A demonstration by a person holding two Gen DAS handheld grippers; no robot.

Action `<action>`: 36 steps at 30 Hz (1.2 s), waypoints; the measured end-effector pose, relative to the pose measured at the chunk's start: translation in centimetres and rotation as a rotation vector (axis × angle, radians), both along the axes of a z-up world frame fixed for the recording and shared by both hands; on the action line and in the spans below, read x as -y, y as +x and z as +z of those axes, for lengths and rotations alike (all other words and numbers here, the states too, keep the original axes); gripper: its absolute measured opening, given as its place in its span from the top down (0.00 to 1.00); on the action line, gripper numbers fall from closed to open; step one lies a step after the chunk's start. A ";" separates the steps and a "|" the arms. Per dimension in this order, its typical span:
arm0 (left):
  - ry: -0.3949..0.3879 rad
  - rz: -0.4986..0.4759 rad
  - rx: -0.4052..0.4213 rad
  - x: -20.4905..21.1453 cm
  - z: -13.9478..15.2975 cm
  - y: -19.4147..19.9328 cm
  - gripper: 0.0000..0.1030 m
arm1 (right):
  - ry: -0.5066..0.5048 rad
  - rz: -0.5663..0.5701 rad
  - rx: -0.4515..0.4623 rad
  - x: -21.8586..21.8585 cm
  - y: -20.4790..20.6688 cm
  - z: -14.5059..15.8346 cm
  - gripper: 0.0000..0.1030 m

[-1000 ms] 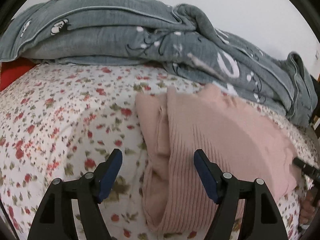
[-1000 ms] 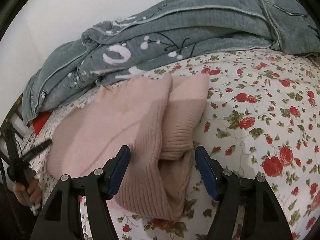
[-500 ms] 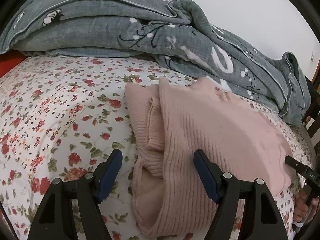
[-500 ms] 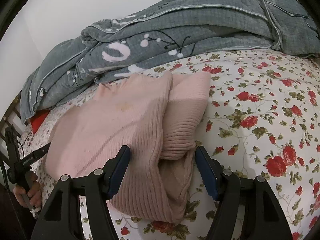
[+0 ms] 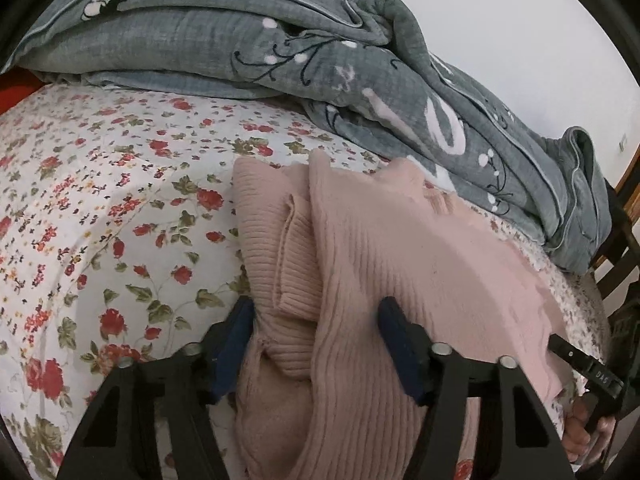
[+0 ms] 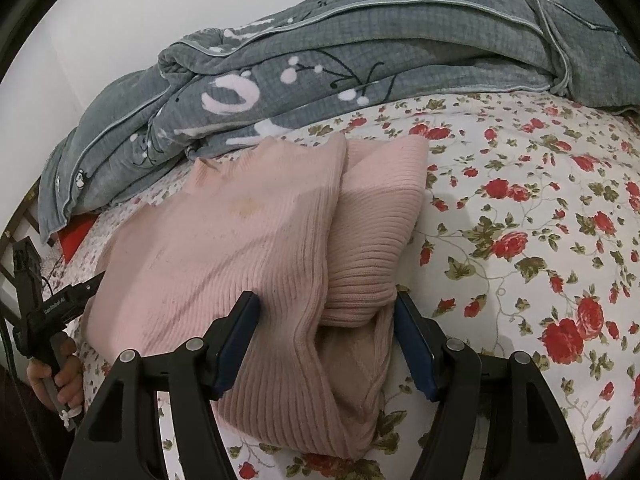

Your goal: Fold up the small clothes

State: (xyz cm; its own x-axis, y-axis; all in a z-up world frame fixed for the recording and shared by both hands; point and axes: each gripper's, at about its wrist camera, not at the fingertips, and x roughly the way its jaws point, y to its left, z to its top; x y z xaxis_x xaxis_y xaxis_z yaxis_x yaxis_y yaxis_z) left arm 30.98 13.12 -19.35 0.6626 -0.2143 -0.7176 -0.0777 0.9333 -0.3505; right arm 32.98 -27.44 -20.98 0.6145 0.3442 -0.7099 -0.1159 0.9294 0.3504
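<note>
A pink ribbed sweater (image 5: 400, 264) lies partly folded on the flowered bed sheet (image 5: 100, 208), one side and a sleeve turned over its body. My left gripper (image 5: 316, 344) is open, its jaws astride the sweater's folded near edge. My right gripper (image 6: 326, 334) is open too, its jaws astride the folded edge at the other end of the sweater (image 6: 248, 248). Each gripper shows at the far side of the other's view, with the hand that holds it.
A crumpled grey quilt (image 5: 280, 48) with white and black prints lies along the back of the bed against the white wall; it also shows in the right wrist view (image 6: 360, 48). A dark wooden bed frame (image 5: 616, 264) stands at the edge.
Both grippers have moved forward and down onto the sweater. Their jaws now stand on either side of its folded edges. The sweater itself has not visibly moved.
</note>
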 end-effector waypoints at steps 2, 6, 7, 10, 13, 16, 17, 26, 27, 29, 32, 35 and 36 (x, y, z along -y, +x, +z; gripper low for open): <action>0.017 0.004 0.008 0.3 0.1 -0.1 0.49 | 0.013 -0.003 0.000 0.2 0.1 0.0 0.40; 0.035 0.005 0.030 0.5 0.5 -0.3 0.69 | 0.059 -0.020 0.006 0.9 -0.1 0.0 0.59; 0.036 0.005 0.034 0.5 0.6 -0.4 0.72 | 0.079 -0.025 0.006 1.2 -0.2 0.0 0.65; 0.036 0.008 0.051 0.6 0.8 -0.5 0.78 | 0.122 -0.021 0.011 1.7 -0.2 0.0 0.75; 0.029 0.013 0.061 0.5 0.9 -0.7 0.79 | 0.129 -0.015 0.043 1.7 -0.6 0.4 0.79; 0.026 0.018 0.071 0.6 1.1 -1.0 0.80 | 0.119 -0.012 0.084 1.5 -1.2 1.0 0.80; 0.030 0.020 0.073 0.7 1.2 -1.0 0.80 | 0.116 -0.013 0.086 1.5 -1.3 1.1 0.80; 0.032 0.026 0.074 1.1 2.3 -3.0 0.81 | 0.084 -0.036 0.113 1.2 -3.5 2.4 0.82; 0.033 0.024 0.065 1.2 2.6 -3.4 0.81 | 0.082 -0.037 0.114 1.2 -3.8 2.6 0.82; 0.045 0.017 0.065 1.6 3.3 -4.2 0.81 | 0.077 -0.040 0.111 1.1 -4.8 2.9 0.82; 0.062 -0.005 0.083 2.4 5.0 -5.7 0.81 | 0.071 -0.049 0.107 1.2 -6.6 3.7 0.82; 0.049 -0.022 0.104 2.9 6.4 -7.8 0.81 | 0.074 -0.060 0.088 1.3 -8.1 4.6 0.82; 0.051 -0.027 0.107 3.1 6.8 -8.4 0.81 | 0.075 -0.065 0.079 1.3 -8.9 5.0 0.82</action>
